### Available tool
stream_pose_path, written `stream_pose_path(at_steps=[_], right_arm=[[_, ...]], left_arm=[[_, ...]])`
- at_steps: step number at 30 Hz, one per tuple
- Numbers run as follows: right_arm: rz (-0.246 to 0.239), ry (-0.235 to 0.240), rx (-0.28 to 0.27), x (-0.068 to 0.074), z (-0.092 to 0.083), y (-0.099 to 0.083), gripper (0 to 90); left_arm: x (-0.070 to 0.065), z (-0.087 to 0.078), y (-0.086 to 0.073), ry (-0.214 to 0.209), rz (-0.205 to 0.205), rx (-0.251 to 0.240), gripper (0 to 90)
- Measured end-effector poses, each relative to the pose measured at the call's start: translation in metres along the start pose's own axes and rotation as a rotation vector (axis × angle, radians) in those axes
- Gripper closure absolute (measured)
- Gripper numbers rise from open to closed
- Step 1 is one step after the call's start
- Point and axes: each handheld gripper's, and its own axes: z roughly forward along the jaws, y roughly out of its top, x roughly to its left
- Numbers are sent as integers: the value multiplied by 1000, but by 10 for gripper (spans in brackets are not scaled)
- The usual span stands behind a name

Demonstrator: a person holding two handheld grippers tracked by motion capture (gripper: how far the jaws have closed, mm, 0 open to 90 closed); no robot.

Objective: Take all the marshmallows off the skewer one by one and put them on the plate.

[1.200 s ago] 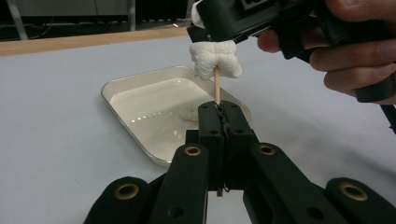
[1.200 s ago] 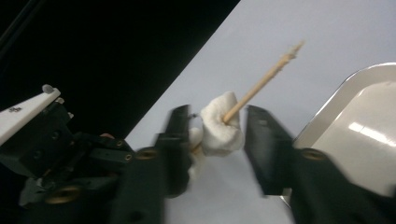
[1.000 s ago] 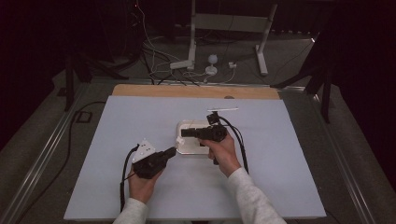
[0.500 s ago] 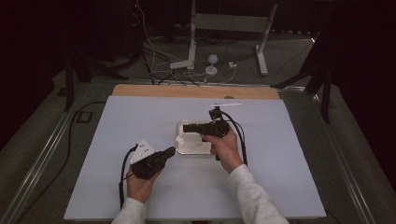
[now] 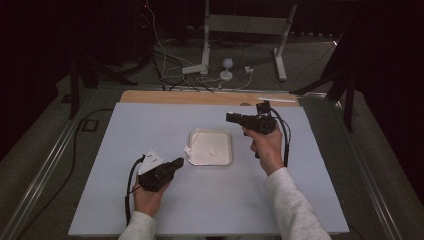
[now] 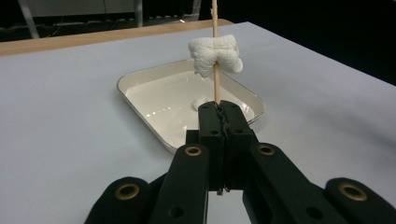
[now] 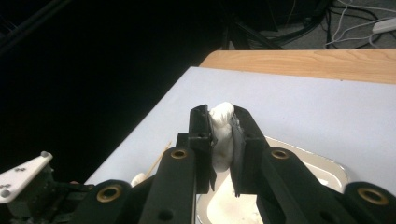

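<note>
Table w/ pale sheet, square white tray at centre, one small white lump left in it.

Risks first (my read): R gripper squeezes a soft marshmallow piece hard — pads flatten it, so it could tear or stick to the pads when skewering comes. L gripper holds a thin wooden skewer by its low end only; any sideways push from the R hand while threading could pivot or snap the stick, or slide the skewered marshmallow down. Aligning the two needs care, since the hands are well apart and the skewer tip runs out of the top of the L gripper view.

Positions: L gripper low near front-left of the tray, jaws fully together, clamped on the skewer, stick upright between pads, marshmallow impaled a little above the tips. R gripper up off the table, right of the tray toward the far side, pointing left; jaws pinched on the marshmallow piece, which pokes just above the pad tips. Tray below and in front of both.
</note>
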Motion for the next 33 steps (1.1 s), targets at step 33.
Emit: stream_pose_path(at_steps=[33], right_arm=[[-76,-121,185,-9,56,-49,772]], left_arm=[[4,0,0,-4,-46,-12,900]])
